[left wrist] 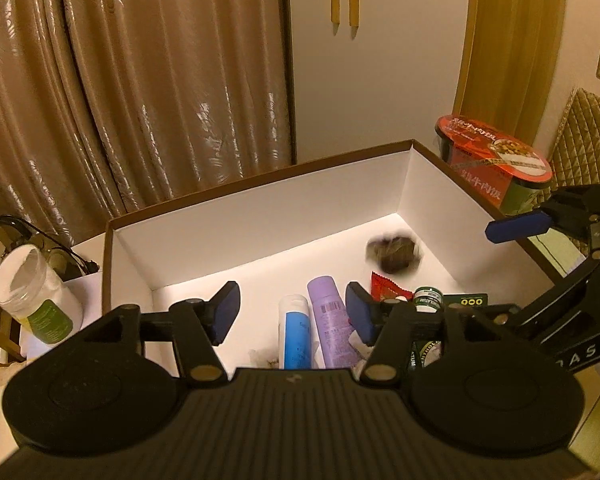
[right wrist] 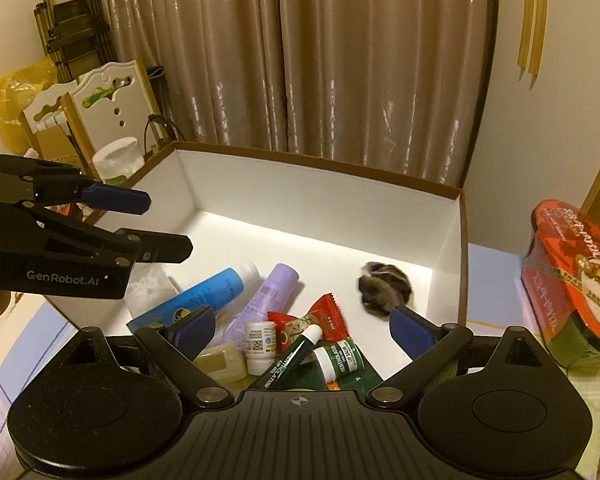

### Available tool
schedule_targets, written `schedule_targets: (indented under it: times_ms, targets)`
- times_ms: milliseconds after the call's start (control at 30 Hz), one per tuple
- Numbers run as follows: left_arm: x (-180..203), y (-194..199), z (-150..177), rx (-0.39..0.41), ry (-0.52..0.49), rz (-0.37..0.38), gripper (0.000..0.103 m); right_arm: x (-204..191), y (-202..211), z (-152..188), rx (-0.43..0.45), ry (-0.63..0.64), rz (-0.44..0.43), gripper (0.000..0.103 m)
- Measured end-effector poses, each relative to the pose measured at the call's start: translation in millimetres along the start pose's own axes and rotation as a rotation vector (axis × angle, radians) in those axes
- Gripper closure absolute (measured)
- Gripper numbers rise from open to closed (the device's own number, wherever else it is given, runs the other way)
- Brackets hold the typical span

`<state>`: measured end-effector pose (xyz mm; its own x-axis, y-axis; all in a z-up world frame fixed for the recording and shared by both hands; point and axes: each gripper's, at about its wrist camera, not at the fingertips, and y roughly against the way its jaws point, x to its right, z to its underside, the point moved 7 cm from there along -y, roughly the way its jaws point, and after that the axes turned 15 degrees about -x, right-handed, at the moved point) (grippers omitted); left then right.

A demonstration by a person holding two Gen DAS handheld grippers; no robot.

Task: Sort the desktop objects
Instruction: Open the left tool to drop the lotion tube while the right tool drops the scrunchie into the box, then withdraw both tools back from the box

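Observation:
A white box with a brown rim (left wrist: 260,216) (right wrist: 320,200) holds a blue tube (left wrist: 296,332) (right wrist: 208,292), a purple tube (left wrist: 332,320) (right wrist: 268,296), red snack packets (right wrist: 332,316), a small white bottle (right wrist: 260,344), a green ointment tube (right wrist: 296,356) and a dark furry ball (left wrist: 396,254) (right wrist: 384,284) that looks blurred near the far right corner. My left gripper (left wrist: 292,312) hovers open over the tubes and grips nothing. My right gripper (right wrist: 302,330) stands wide open above the small items, and it too is empty.
A red-lidded instant meal bowl (left wrist: 496,160) (right wrist: 572,280) stands outside the box on the right. A white jar with a green label (left wrist: 32,292) (right wrist: 118,158) stands outside on the left, beside glasses and a wooden rack. Curtains hang behind.

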<state>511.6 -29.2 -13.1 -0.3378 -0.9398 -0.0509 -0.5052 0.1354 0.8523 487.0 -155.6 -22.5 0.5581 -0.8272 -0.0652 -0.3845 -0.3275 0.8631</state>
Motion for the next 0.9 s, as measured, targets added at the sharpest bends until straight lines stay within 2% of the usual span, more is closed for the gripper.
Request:
schedule_targets:
  times_ms: [300, 467, 700, 900]
  targets:
    - [2.8, 30.4, 16.6, 0.018, 0.038, -0.001, 0.021, -13.3, 28.2, 13.7, 0.025, 0.006, 0.009, 0.006]
    - [6.0, 49.4, 32.0, 0.043, 0.061, -0.033, 0.003, -19.4, 48.8, 25.7, 0.047, 0.003, 0.014, 0.006]
    - [11.8, 78.1, 62.1, 0.045, 0.121, -0.052, 0.001, -29.1, 77.2, 56.9, 0.067, -0.032, 0.019, 0.006]
    - [20.6, 100.2, 92.4, 0.032, 0.156, -0.091, 0.001, -39.5, 94.9, 92.4, 0.047, -0.102, -0.004, 0.006]
